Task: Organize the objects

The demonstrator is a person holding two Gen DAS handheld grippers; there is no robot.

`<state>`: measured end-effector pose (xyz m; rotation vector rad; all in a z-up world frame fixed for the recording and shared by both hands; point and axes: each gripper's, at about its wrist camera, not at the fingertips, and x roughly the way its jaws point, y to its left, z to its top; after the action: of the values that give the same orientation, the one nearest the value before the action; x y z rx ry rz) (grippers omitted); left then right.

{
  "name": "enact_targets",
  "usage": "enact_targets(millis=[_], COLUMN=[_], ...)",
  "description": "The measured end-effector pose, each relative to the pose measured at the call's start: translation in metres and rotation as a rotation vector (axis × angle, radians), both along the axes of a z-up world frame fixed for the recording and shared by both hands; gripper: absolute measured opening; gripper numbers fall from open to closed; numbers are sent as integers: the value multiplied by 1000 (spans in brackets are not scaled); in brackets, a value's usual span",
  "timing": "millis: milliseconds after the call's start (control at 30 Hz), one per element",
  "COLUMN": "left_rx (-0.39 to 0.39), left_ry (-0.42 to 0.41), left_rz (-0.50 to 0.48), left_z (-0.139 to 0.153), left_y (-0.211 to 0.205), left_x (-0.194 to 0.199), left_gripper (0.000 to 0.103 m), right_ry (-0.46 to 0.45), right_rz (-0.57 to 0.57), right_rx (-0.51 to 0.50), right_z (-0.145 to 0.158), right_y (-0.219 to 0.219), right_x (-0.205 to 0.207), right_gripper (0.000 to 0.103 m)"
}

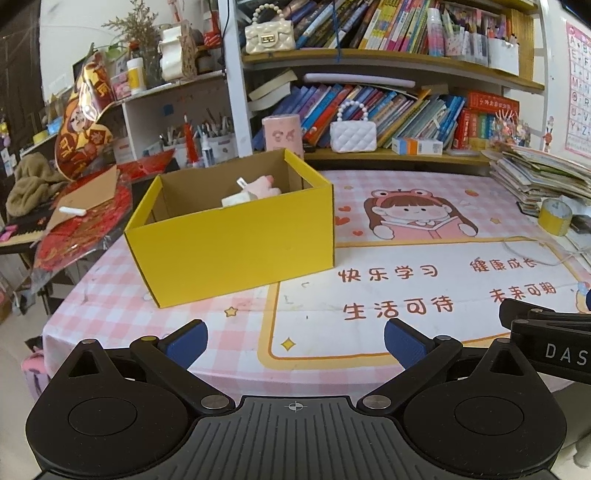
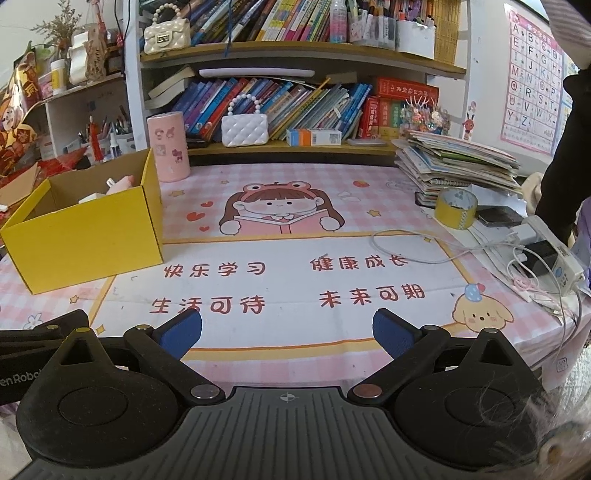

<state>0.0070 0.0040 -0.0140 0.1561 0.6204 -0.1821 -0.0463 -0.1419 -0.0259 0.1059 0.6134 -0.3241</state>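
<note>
Left wrist view: the left gripper point(image 1: 295, 341) hangs over the near edge of the table point(image 1: 369, 332), its blue fingers point(image 1: 186, 341) spread wide and holding nothing. The yellow box point(image 1: 232, 254) stands just beyond, to the left, open-topped, with a pink item point(image 1: 264, 186) and a white item point(image 1: 236, 199) inside. Part of the right gripper point(image 1: 546, 332) shows at the right edge.

Right wrist view: the right gripper point(image 2: 288, 334) is also wide and empty. The box point(image 2: 85, 240) sits far left; a tape roll point(image 2: 455, 208) lies far right beside a paper stack point(image 2: 458, 162).

Crowded bookshelves point(image 2: 295, 55), white wall point(image 1: 74, 22), alphabet poster point(image 2: 532, 81)
</note>
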Motion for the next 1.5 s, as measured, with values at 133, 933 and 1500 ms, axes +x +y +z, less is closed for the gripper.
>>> enact_targets(millis=[133, 933, 1500], left_rx=[9, 20, 14], left_ry=[-1, -23, -25], left_rz=[14, 30, 28], left_z=[-1, 2, 2], left_y=[-1, 1, 2], left_x=[0, 0, 7], left_gripper=[103, 103, 103], right_ry=[-1, -13, -21], right_rz=[9, 27, 31], right_rx=[-8, -28, -53], right_z=[1, 4, 7], right_y=[2, 9, 11], right_x=[0, 4, 9], right_gripper=[100, 100, 100])
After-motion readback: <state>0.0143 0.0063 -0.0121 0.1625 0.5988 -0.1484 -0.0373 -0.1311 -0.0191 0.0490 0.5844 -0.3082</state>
